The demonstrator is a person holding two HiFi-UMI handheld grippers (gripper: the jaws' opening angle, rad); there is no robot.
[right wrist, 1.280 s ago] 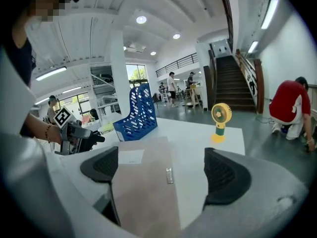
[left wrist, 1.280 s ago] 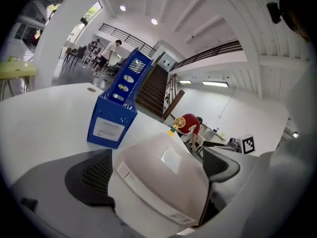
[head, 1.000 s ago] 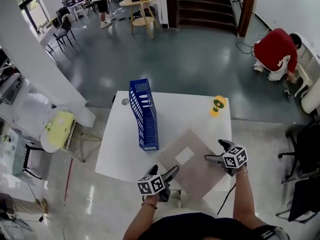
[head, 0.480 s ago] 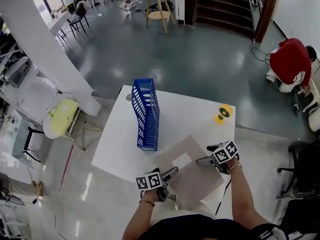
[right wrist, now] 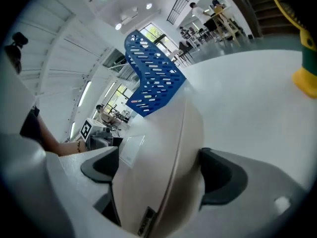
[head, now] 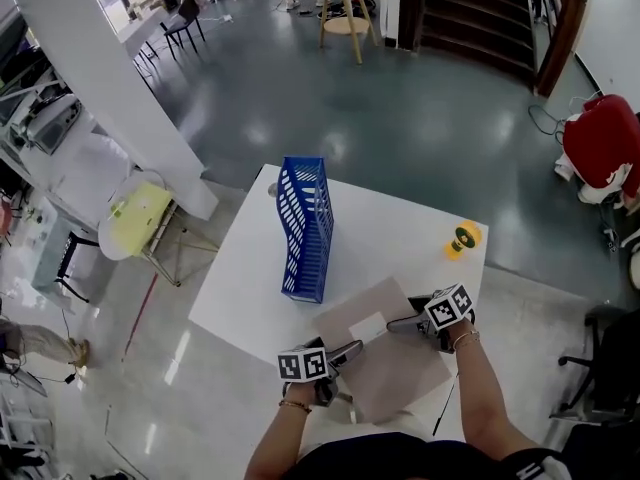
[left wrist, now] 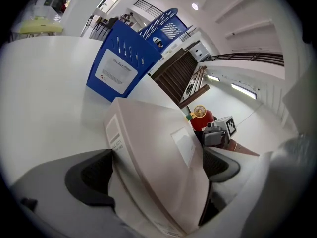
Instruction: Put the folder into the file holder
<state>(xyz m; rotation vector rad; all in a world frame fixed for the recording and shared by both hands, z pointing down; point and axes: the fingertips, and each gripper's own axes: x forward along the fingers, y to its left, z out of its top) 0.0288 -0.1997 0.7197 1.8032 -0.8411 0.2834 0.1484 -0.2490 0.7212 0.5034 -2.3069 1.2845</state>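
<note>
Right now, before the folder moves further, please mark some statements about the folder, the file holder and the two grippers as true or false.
1. The folder is inside the blue file holder. False: it is outside it, at the table's near side.
2. The left gripper has the folder between its jaws. True.
3. The right gripper is empty. False: it grips the folder too.
4. The file holder stands upright on the white table. True.
5. The small yellow object lies on the folder. False: it stands apart, near the table's far right corner.
</note>
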